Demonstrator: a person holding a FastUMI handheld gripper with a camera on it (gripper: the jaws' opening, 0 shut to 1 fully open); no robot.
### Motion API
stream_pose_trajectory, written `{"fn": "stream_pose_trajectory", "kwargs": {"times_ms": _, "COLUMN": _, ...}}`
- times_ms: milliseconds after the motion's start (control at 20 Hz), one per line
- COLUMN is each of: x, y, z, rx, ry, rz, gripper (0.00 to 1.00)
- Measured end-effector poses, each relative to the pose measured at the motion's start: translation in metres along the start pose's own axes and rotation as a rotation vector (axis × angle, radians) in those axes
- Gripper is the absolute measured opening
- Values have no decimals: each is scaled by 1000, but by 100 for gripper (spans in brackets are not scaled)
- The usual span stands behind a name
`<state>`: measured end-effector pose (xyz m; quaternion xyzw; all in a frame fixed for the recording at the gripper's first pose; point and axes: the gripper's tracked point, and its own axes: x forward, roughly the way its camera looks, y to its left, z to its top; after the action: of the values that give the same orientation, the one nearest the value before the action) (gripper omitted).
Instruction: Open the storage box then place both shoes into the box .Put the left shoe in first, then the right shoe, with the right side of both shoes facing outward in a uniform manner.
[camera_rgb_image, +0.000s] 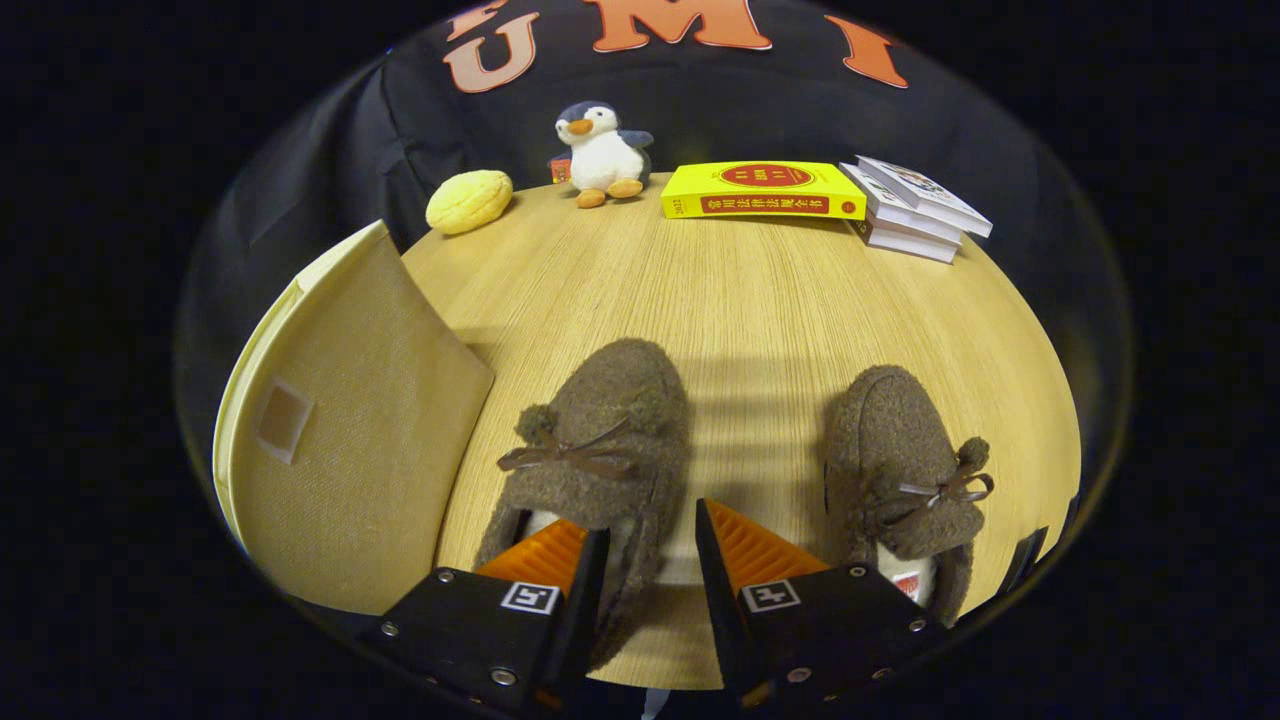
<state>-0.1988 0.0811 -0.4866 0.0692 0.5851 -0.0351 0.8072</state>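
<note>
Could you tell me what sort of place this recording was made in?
Likely a staged booth set up as a home tabletop: a round wooden table against a black cloth wall, dressed with household props such as a plush penguin and stacked books. The gripper is open, straddling one side of the left slipper.

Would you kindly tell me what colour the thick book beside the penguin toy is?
Bright yellow with a red emblem: thick book, clearest in the gripper view.

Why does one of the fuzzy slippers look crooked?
The right-hand slipper is rolled onto its side, bow pointing sideways, while the other slipper sits flat. The open gripper straddles that flat slipper's side wall. Nothing else looks odd.
</note>
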Motion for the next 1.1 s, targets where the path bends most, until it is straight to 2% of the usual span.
{"fn": "stream_pose_trajectory", "kwargs": {"times_ms": 150, "x": 11, "y": 4, "z": -4, "rx": 25, "ry": 16, "rz": 12, "gripper": 37}}
{"fn": "stream_pose_trajectory", "kwargs": {"times_ms": 200, "x": 11, "y": 6, "z": -7, "rx": 38, "ry": 22, "rz": 18, "gripper": 26}}
{"fn": "stream_pose_trajectory", "kwargs": {"times_ms": 300, "x": 11, "y": 4, "z": -7, "rx": 50, "ry": 30, "rz": 24, "gripper": 16}}
{"fn": "stream_pose_trajectory", "kwargs": {"times_ms": 500, "x": 3, "y": 2, "z": -6, "rx": 115, "ry": 74, "rz": 28, "gripper": 4}}
{"fn": "stream_pose_trajectory", "kwargs": {"times_ms": 650, "x": -23, "y": 8, "z": 2, "rx": 93, "ry": 66, "rz": 41, "gripper": 4}}
{"fn": "stream_pose_trajectory", "kwargs": {"times_ms": 850, "x": -66, "y": 25, "z": 27, "rx": 181, "ry": 31, "rz": 78, "gripper": 4}}
{"fn": "stream_pose_trajectory", "kwargs": {"times_ms": 1100, "x": -120, "y": 53, "z": 74, "rx": 214, "ry": -53, "rz": 82, "gripper": 4}}
